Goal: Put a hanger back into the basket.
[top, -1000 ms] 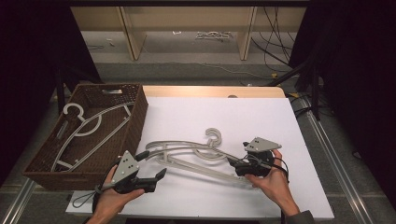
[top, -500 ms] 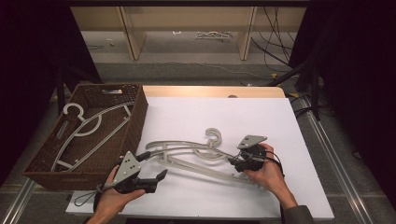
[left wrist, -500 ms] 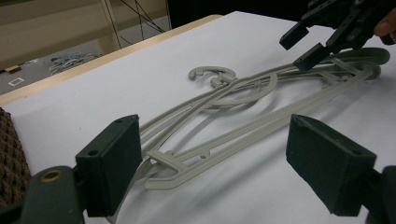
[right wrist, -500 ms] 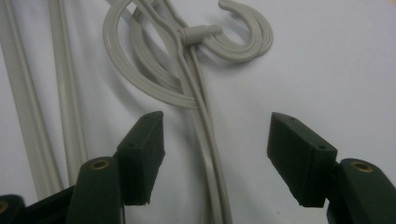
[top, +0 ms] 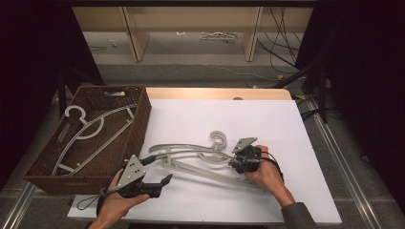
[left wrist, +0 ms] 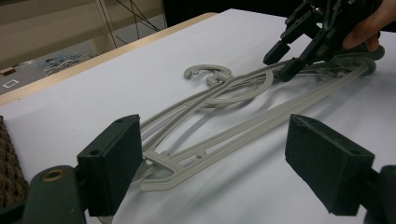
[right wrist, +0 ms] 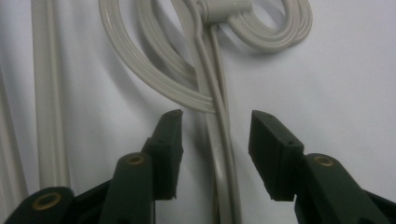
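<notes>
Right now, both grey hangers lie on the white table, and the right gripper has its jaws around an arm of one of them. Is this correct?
Not quite: besides the two hangers on the table, a third hanger lies in the brown basket, as the high view shows. The right gripper does straddle a hanger arm, its jaws just closing.

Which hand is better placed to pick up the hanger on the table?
Right. The right claw straddles the hanger's arm just below its hook, jaws closing but not yet gripping. The left claw hangs open, short of the hanger's end.

Each claw is black, with blocky pads and brass rivets at the pivots. The left claw (top: 165, 181) carries a grey three-cornered plate and a trailing black cable. A grey sleeve cuffs the right wrist.
</notes>
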The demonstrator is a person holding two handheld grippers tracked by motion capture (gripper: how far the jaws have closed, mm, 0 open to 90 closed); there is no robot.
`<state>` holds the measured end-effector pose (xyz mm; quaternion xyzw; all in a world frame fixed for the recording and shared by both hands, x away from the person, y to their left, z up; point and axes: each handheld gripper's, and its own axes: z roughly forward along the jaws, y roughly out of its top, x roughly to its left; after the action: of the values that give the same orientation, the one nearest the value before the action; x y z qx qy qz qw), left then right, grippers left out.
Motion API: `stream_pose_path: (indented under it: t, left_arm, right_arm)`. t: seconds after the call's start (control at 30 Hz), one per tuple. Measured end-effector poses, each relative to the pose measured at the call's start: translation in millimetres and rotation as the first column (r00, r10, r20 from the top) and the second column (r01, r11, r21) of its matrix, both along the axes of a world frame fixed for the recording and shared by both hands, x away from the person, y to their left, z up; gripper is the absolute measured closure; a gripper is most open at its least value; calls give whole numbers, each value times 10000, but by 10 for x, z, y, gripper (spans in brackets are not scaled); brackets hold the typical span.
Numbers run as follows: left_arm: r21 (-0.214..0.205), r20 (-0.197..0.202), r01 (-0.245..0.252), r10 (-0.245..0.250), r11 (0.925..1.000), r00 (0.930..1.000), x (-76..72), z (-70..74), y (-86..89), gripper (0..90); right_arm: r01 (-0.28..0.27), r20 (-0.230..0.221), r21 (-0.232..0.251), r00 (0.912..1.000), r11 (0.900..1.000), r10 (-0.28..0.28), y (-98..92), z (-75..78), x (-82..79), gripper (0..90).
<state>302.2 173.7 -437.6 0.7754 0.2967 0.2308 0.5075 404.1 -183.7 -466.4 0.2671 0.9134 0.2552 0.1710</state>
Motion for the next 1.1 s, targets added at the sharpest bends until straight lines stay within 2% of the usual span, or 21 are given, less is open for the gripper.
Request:
stream_pose_path:
  t: [0.03, 0.07, 0.13, 0.23, 0.3, 0.37, 0.4, 0.47, 0.57, 0.7, 0.8, 0.97, 1.1]
  left_arm:
    - [95, -13, 29, -29, 10000, 10000, 0, -1, 0, 190]
    - [103, -32, 48, -48, 9999, 10000, 1, -4, -2, 190]
    - [68, -49, 20, -20, 10000, 10000, 3, -5, -4, 191]
    - [123, -29, 100, -100, 9999, 9999, 10, -11, -8, 192]
    - [157, -33, 41, -41, 9999, 10000, 9, -8, -5, 194]
    - [113, -17, 102, -102, 9999, 9999, 14, -12, -7, 196]
    - [146, -25, 121, -121, 9998, 9999, 14, -13, -7, 197]
    - [214, -32, 148, -148, 9997, 9999, 14, -13, -5, 198]
    - [183, -16, 188, -188, 9997, 9998, 16, -11, -10, 199]
    - [223, -58, 103, -102, 9997, 9999, 13, -9, -6, 202]
    - [-76, -317, 100, -102, 9999, 9994, 30, -6, -23, 205]
    - [-41, -286, 157, -159, 9999, 9995, 35, -5, -48, 209]
    - [-103, -317, 99, -102, 9999, 9994, 62, 0, -75, 213]
  right_arm:
    - [-109, -167, -76, 9998, 9999, 107, -3, 7, 13, 598]
    - [10, 71, -125, 10000, 9999, -9, 6, -6, 21, 618]
    - [13, -172, -166, 9999, 9999, -16, 2, 4, 37, 644]
    - [-28, -90, -310, 10000, 9995, 25, 3, -16, 62, 678]
    - [-14, -247, -419, 9997, 9991, 4, 14, -21, 60, 707]
    - [-249, -149, -557, 9996, 9981, 241, 24, -27, 67, 743]
    - [-223, -308, -694, 9993, 9973, 202, 31, -21, 55, 766]
    - [-387, -137, -751, 9992, 9964, 378, 37, -22, 55, 787]
    - [-714, 65, -1119, 9973, 9912, 725, 51, -6, 37, 802]
    - [-977, 315, -1232, 9943, 9876, 1022, 70, 50, 19, 812]
    - [-1219, 680, -1499, 9888, 9812, 1332, 95, 121, -13, 814]
    - [-1621, 1121, -1713, 9768, 9718, 1827, 107, 197, -53, 814]
    - [-1740, 1263, -1682, 9724, 9703, 1963, 112, 238, -98, 815]
